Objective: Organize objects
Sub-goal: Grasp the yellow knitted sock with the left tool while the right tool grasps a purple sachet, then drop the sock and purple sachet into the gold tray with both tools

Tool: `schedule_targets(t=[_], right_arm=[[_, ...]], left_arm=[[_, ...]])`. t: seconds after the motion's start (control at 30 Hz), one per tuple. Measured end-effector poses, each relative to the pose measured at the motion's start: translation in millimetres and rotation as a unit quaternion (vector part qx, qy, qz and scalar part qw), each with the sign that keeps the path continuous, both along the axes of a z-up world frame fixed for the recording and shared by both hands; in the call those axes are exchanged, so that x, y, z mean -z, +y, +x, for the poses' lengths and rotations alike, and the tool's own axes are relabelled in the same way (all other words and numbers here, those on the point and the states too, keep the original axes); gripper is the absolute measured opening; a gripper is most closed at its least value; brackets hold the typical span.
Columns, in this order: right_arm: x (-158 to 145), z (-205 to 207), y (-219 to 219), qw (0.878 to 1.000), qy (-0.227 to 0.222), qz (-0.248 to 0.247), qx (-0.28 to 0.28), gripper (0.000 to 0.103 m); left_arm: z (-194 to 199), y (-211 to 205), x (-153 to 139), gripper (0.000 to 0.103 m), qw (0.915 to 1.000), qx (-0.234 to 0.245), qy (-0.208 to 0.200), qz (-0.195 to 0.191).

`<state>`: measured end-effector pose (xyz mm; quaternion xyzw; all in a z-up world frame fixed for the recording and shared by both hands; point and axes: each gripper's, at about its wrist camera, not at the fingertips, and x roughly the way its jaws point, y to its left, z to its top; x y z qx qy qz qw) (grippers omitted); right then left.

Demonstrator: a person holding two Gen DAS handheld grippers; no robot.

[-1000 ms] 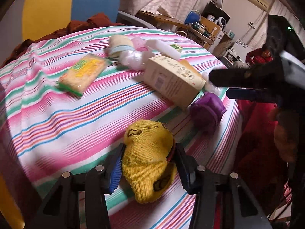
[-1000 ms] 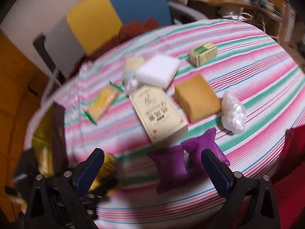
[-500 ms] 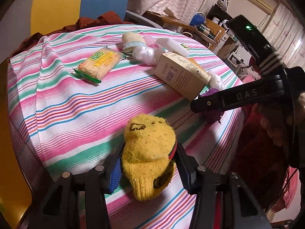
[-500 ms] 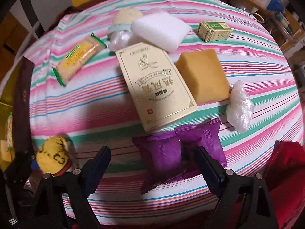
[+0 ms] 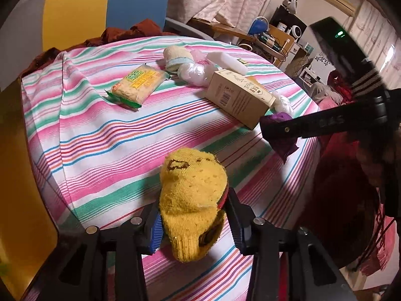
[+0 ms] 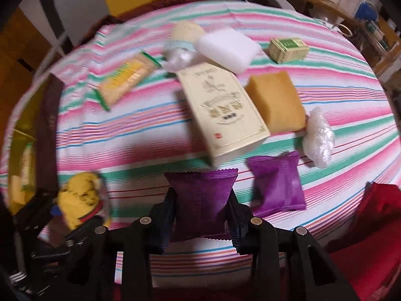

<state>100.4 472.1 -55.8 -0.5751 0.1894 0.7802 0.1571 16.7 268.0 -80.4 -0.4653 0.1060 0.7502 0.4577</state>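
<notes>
Yellow sock (image 5: pixel 193 200) clamped in left claw (image 5: pixel 193 222) above near tabletop (image 5: pixel 100 145) edge, purple packet (image 6: pixel 201 200) clamped in right claw (image 6: pixel 201 222) beside its twin (image 6: pixel 277 183), both probably lifted for sorting.

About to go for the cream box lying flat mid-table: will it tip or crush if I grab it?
The cream box lies flat on its broad face, so tipping seems unlikely. Its crisp edges suggest stiff card that should resist a gentle squeeze. It is likely too wide to grip across the face.
</notes>
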Motion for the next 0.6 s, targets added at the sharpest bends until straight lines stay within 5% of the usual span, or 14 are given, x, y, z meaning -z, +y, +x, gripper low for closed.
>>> schedule_targets(t=[0.33, 0.6], right_arm=[[-45, -16, -51, 0.992, 0.115, -0.019, -0.042, 0.038], [-65, -61, -114, 0.976, 0.175, -0.052, -0.121, 0.038]], left_arm=[[1, -37, -39, 0.042, 0.9982, -0.029, 0.021, 0.049], [-34, -117, -83, 0.042, 0.9828, -0.155, 0.056, 0.084]])
